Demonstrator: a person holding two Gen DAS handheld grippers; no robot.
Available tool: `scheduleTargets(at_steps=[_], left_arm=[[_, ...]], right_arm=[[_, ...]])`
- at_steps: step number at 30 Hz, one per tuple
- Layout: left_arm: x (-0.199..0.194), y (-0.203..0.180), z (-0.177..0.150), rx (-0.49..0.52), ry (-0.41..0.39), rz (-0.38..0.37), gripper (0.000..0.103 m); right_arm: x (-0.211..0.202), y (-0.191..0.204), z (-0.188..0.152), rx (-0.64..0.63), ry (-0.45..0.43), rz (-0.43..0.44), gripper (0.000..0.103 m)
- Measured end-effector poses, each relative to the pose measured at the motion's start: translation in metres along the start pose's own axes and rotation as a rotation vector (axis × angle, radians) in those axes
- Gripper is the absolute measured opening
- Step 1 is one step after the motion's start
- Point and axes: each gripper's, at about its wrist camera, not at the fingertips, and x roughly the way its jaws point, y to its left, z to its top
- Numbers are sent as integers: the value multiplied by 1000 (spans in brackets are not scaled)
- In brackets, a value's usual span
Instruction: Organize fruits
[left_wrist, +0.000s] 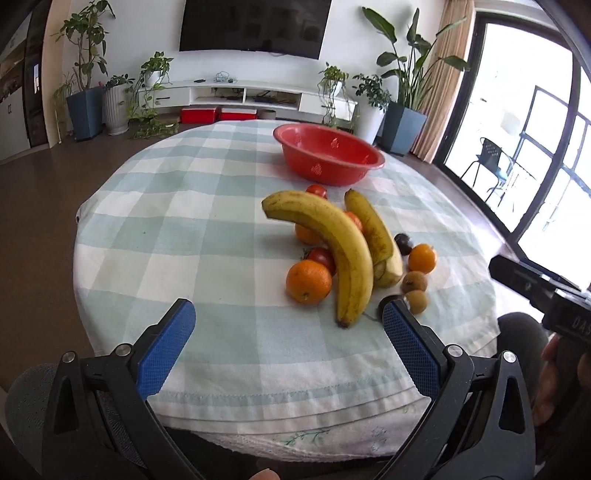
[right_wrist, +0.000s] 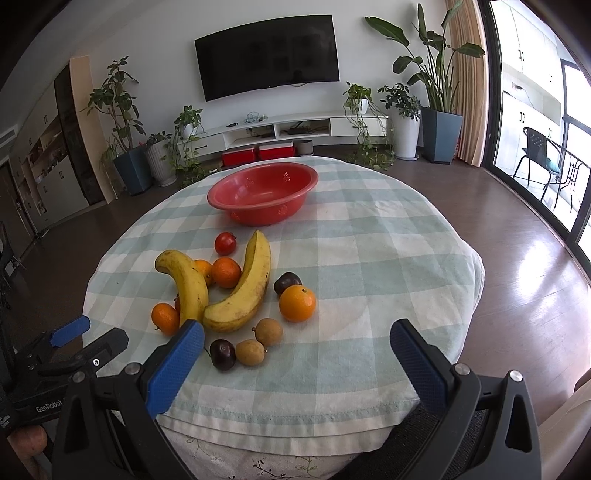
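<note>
The left hand-held gripper (left_wrist: 288, 315) hangs low in its frame with blue pads spread wide, holding nothing. The right hand-held gripper (right_wrist: 297, 334) is likewise spread and bare at the bottom of its view. On the checked bench (right_wrist: 369, 266), the fruits lie in a loose cluster at centre left: two bananas (right_wrist: 242, 288), oranges (right_wrist: 297, 302), tomatoes (right_wrist: 225, 243), dark plums (right_wrist: 222, 354) and brown longans (right_wrist: 269, 331). A red bowl (right_wrist: 262, 197) stands beyond them, higher in the frame, apart from the cluster.
</note>
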Motion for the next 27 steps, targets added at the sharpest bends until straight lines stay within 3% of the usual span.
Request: scheduleTargets(at_steps=[3,8,12,16,18,23,27], left_arm=[[10,2,-7,28,79,50,103],[27,8,6,20,127,12,103],[47,0,22,121,147,30,103],[65,-3,35,208,170,-33,101],[71,-6,41,261,176,-67,96],[89,-9,50,332,218,-100,63],[97,-8,51,337,229,-140,62]], right_arm=[[-2,-2,-9,-2,-6,12,103],[-8,-6,-19,13,10,50,103],[-7,-10,-26,36,44,90,103],[-7,-7,-33,15,68,101,101],[-10,-5,-39,4,75,104,100],[-10,-5,-30,2,95,106,100],[-9,-4,-25,-1,114,104,100]])
